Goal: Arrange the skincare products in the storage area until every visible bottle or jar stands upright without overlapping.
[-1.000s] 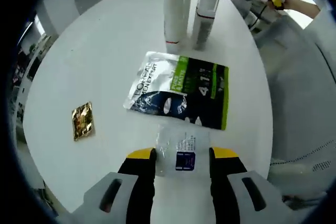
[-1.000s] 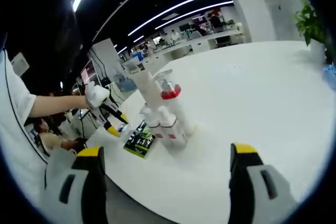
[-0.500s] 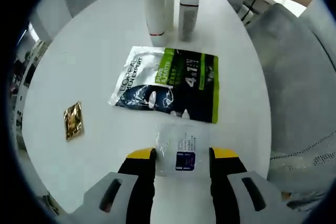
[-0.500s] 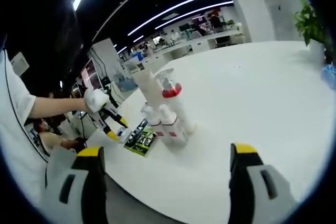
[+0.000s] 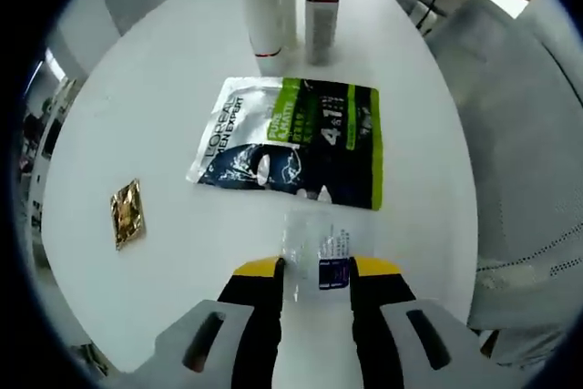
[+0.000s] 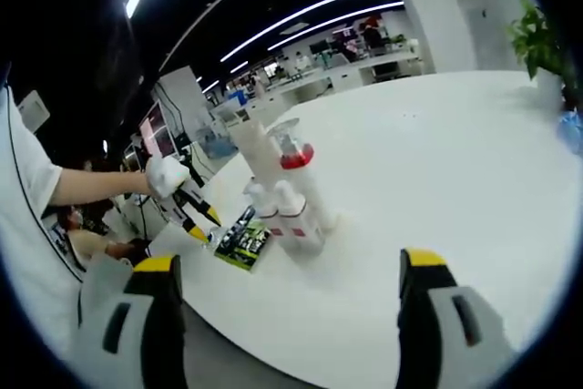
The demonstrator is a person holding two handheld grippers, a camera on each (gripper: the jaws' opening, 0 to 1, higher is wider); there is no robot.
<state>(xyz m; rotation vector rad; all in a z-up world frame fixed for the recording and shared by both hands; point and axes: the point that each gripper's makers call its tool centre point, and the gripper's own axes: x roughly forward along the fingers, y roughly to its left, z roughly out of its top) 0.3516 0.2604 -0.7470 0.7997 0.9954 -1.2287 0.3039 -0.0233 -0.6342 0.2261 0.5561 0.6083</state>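
In the left gripper view, a small gold sachet [image 5: 127,212] lay flat on the white round table [image 5: 155,88], well apart from the rest. To its right a green-and-dark L'Oréal Men Expert pouch [image 5: 291,141] lay flat as well. Beyond it, at the far edge, a tall white bottle [image 5: 259,2] and a grey pump bottle [image 5: 321,8] stood upright, close together. The left gripper [image 5: 314,271] had its jaws drawn narrow around a small clear sachet [image 5: 318,248] with a blue label, just this side of the pouch.

In the right gripper view, the cluster of upright bottles [image 6: 284,189] stood on the table beside the flat pouch [image 6: 239,240]. The right gripper [image 6: 287,298] hung above the table with its jaws wide apart, gripping nothing.
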